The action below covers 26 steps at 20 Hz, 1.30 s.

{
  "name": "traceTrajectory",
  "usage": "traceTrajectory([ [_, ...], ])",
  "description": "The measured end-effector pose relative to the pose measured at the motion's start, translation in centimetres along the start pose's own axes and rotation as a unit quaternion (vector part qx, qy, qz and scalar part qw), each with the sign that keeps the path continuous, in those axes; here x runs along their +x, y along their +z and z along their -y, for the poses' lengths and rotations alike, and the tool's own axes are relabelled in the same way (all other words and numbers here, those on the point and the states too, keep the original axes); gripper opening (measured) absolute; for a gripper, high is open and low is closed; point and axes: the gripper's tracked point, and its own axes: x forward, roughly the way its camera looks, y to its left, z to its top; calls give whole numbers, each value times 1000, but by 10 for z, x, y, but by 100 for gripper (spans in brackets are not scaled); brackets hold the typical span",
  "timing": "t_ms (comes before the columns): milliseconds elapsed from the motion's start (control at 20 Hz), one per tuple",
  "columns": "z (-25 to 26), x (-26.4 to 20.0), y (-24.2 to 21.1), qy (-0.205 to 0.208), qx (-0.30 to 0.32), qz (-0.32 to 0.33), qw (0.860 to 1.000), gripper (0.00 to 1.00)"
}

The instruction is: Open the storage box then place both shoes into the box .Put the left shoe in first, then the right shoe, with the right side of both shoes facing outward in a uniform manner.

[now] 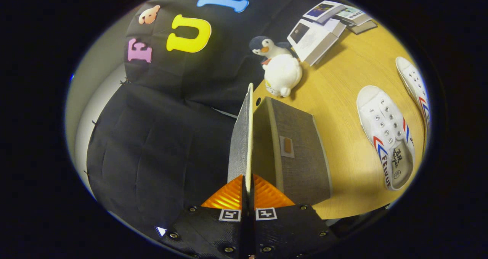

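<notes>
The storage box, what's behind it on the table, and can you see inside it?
Behind the storage box stands a penguin plush, with booklets further back. The gripper jaws pinch the raised lid edge-on; the box's inside is hidden by its wall.

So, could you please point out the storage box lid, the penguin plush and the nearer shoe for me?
storage box lid (241, 137): gripper view, on its grey fabric face, clamped between the fingers.
penguin plush (283, 74): gripper view, on its white belly.
nearer shoe (383, 127): gripper view, on the white eyelet upper.
</notes>
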Motion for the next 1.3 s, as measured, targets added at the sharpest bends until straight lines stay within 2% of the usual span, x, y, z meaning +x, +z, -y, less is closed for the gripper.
traceTrajectory([
  [150, -37, 1, 2, 24, -21, 0, 999, 0],
  [400, -79, 12, -1, 41, -53, -4, 998, 0],
  [800, -136, 48, -29, 69, -90, -27, 993, 0],
  [1100, -162, 78, -50, 60, -107, -27, 992, 0],
  [1300, -175, 103, -68, 52, -147, -22, 987, 0],
])
